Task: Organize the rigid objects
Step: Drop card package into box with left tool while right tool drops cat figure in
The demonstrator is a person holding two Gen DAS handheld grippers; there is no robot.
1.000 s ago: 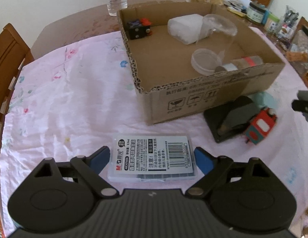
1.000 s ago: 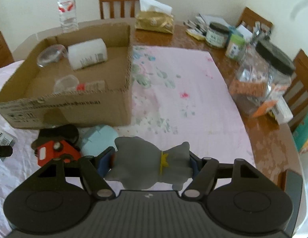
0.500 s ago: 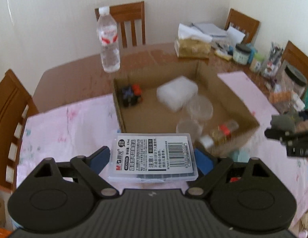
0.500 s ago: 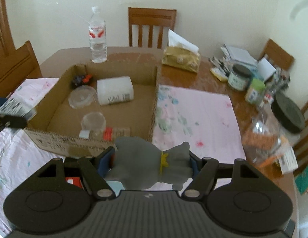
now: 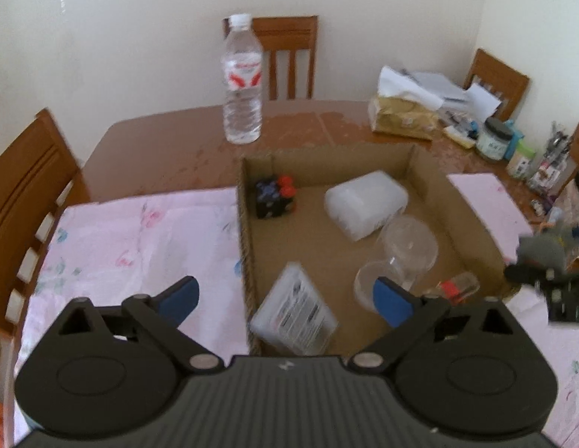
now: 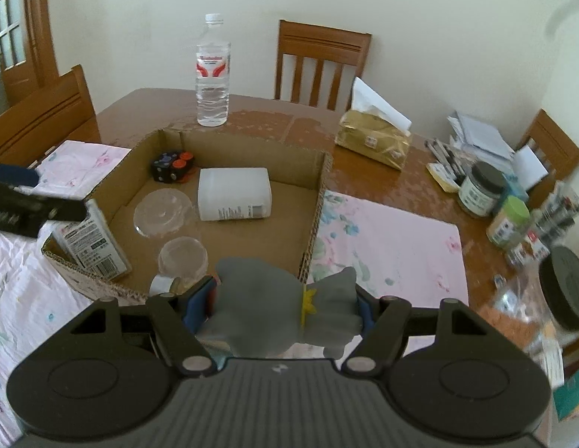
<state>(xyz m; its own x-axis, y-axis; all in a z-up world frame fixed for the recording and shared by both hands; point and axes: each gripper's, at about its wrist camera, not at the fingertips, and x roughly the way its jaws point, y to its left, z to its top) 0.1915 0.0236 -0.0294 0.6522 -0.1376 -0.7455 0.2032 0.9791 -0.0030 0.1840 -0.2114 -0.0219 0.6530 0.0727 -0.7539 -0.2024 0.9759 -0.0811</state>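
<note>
My left gripper (image 5: 285,298) is opening, clear case (image 5: 293,317) free below in the box (image 5: 245,231). Right gripper (image 6: 274,306) pinches grey toy (image 6: 267,310), lower centre; risk: snagging the box's near wall.

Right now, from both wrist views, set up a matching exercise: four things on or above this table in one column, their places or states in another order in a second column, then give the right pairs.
Things:
1. labelled plastic case
2. grey elephant toy
3. water bottle
4. black cube with red buttons

Places or states:
A. upright on the bare wood beyond the cardboard box
B. in a far corner of the box
C. clamped between the right gripper pads
D. tilted against the box's near wall, free of the opening left gripper

Pairs: 1-D, 2-C, 3-A, 4-B
</note>
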